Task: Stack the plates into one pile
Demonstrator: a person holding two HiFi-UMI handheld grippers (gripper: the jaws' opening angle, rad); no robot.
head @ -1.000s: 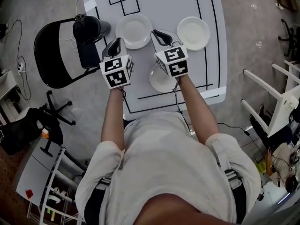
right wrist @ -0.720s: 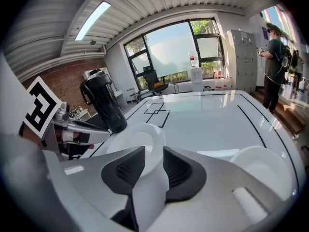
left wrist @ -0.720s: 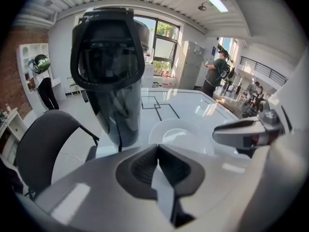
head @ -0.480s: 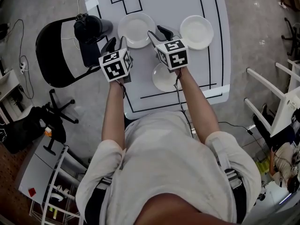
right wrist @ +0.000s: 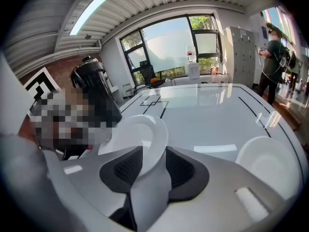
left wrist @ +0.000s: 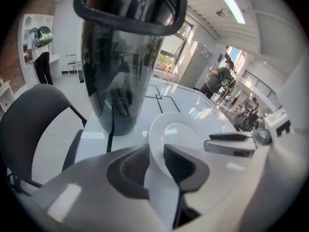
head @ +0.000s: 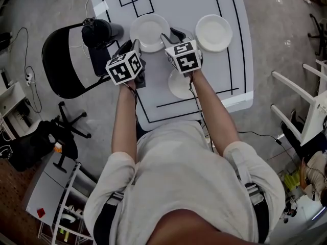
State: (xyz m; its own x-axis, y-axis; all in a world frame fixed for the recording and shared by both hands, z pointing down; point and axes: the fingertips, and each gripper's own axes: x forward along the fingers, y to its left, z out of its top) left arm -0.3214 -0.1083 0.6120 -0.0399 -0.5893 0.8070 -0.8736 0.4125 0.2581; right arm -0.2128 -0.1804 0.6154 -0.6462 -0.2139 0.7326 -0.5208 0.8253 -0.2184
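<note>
While the left gripper's (left wrist: 155,151) ribbed dark jaws, just narrowing, and the right gripper's (right wrist: 153,153), just opened wide, stand released, each straddles the glossy round white plate's (head: 149,29) thin rim.

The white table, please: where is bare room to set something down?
Bare: the far end of the white table, beyond the far-left white plate and far-right white plate; also its near-right corner. Crowded: the left, between the black jug and nearest white plate.

Pale short-sleeved shirt (head: 179,177), black-and-white marker cubes (head: 124,68), grey fingers (right wrist: 231,178) with dark ribbed pads (right wrist: 179,169).
</note>
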